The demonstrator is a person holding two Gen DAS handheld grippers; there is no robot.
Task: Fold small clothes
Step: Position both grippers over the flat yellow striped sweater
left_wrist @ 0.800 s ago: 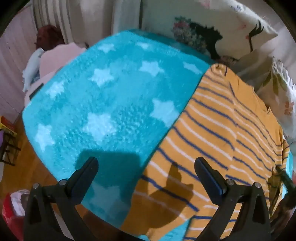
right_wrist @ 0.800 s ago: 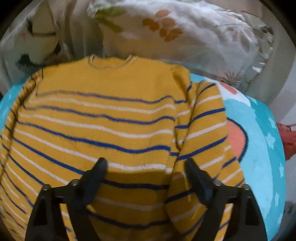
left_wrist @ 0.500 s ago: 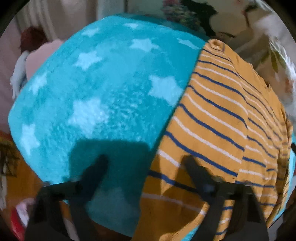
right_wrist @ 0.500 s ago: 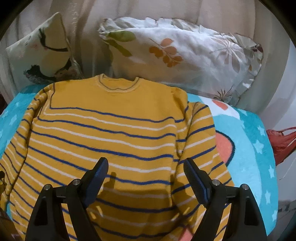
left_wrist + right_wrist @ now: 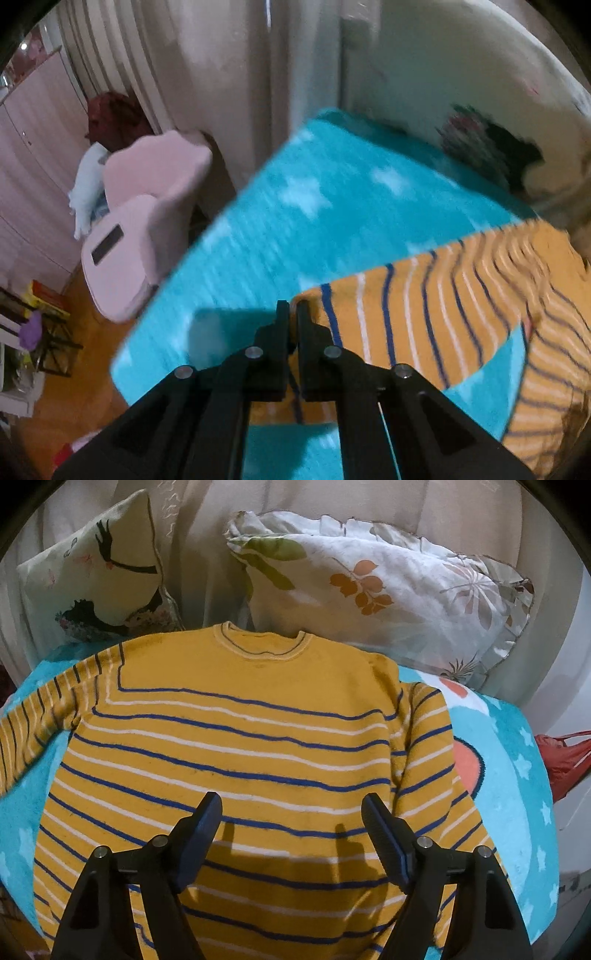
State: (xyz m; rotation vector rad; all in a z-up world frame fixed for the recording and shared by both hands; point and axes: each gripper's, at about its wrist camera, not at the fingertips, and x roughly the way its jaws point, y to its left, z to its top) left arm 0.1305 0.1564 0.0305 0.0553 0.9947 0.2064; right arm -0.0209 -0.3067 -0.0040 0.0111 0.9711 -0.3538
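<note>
1. On the turquoise star blanket (image 5: pixel 517 775): yellow sweater (image 5: pixel 236 746) with blue and white stripes lies face up, collar at the far edge, hem near the camera.
2. Right gripper (image 5: pixel 291 812): fingers spread wide, holding nothing, above the lower body of the sweater. Both finger shadows fall on the knit.
3. Left gripper (image 5: pixel 290 314): fingers clenched on the cuff end of the sweater's left sleeve (image 5: pixel 406 314). Sleeve is stretched out toward the left, off the body, over the blanket. View is motion-blurred.
4. Right sleeve (image 5: pixel 424 757) lies along the right side of the body, on the blanket.
5. Far side: leaf-print pillow (image 5: pixel 388 587) at far right, just behind the collar; bird-print cushion (image 5: pixel 96 576) at far left.
6. Left wrist view, far left: pink chair (image 5: pixel 144 221) on wood floor (image 5: pixel 85 391), beside the bed corner; curtain (image 5: pixel 207 62) behind it.
7. Right edge: red bag (image 5: pixel 561 760) beyond the blanket.
</note>
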